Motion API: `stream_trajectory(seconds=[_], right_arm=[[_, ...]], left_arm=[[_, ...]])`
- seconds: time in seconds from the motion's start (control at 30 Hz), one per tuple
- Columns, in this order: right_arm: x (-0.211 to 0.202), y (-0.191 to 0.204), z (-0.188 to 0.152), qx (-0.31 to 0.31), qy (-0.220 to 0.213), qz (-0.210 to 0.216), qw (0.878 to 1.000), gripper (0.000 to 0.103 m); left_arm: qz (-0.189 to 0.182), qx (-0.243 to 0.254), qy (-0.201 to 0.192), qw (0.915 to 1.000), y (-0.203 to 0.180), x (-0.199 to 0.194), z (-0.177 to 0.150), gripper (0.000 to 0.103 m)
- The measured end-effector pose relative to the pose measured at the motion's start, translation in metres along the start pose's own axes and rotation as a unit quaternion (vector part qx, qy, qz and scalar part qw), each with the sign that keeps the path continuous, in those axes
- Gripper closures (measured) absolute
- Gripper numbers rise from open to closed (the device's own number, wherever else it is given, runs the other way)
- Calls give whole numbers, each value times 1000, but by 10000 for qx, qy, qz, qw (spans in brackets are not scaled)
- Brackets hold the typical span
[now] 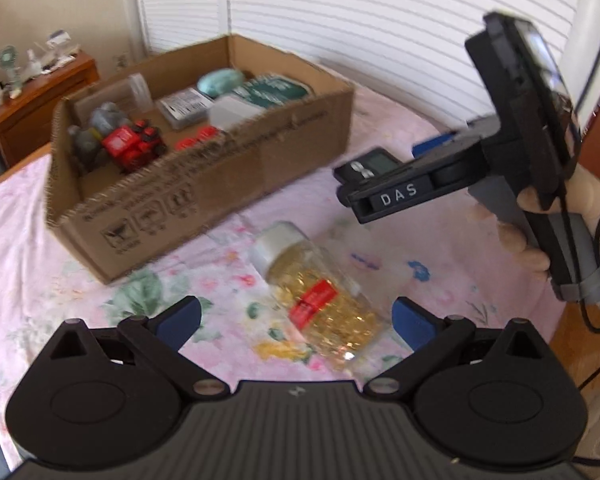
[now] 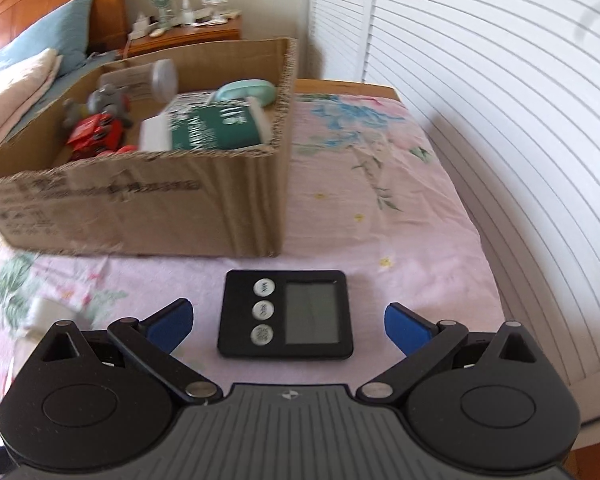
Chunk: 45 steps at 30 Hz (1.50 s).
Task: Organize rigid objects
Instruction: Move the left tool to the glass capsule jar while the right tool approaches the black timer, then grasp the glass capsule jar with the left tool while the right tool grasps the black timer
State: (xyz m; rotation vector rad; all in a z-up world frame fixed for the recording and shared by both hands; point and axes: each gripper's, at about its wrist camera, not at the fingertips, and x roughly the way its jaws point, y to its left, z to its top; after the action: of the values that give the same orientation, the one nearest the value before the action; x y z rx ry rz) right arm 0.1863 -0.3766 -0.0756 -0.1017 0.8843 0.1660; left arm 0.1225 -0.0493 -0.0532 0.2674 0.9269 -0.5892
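Left hand-held gripper (image 1: 296, 320) spread around a clear bottle (image 1: 320, 292) on the bed (image 2: 420, 200); right hand-held gripper (image 2: 286, 322) spread around a black timer (image 2: 286, 314), near the cardboard box (image 2: 140, 208).

Left gripper (image 1: 296, 320) spread wide, blue fingertips (image 1: 180, 318) either side of a clear bottle (image 1: 320, 300) lying on its side on the pink flowered cloth (image 1: 60, 280). Bottle full of golden capsules, red label up, white cap (image 1: 274, 242) pointing toward the cardboard box (image 1: 220, 184). Neither fingertip touches it. Inside the box: a red toy car (image 1: 134, 146), grey figures (image 1: 100, 128), a green pack (image 1: 276, 90). Off to the right, the right gripper (image 1: 432, 152) hangs above a black timer (image 1: 370, 164), a hand (image 1: 540, 224) on its handle.
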Motion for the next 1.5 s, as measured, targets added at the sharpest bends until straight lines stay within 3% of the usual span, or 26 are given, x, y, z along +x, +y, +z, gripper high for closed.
stream_trajectory(seconds=[0.2,0.37,0.53,0.83,1.33,1.5], right_arm=[[-11,-2,-6,-126,-54,264,9996,0],[-9,-1,-13,-219,14,271,9994,0],[-7,1,-19,-319,61,285,9991,0],[-10,-1,-24,-456,19,343,9984,0],[-12,-3,-30,-540,-192,431,9974,0],[-12,-3,-30,-537,-198,428,9974,0]], left_arm=[[-176,483,98,9986,-7,-3,-10,2],[113,830,323,9960,-5,4,-20,2],[228,729,368,9964,3,18,-20,2],[35,1107,-46,9938,1,35,-9,2],[83,957,-357,9947,3,49,12,2],[66,894,-479,9948,1,49,14,7]])
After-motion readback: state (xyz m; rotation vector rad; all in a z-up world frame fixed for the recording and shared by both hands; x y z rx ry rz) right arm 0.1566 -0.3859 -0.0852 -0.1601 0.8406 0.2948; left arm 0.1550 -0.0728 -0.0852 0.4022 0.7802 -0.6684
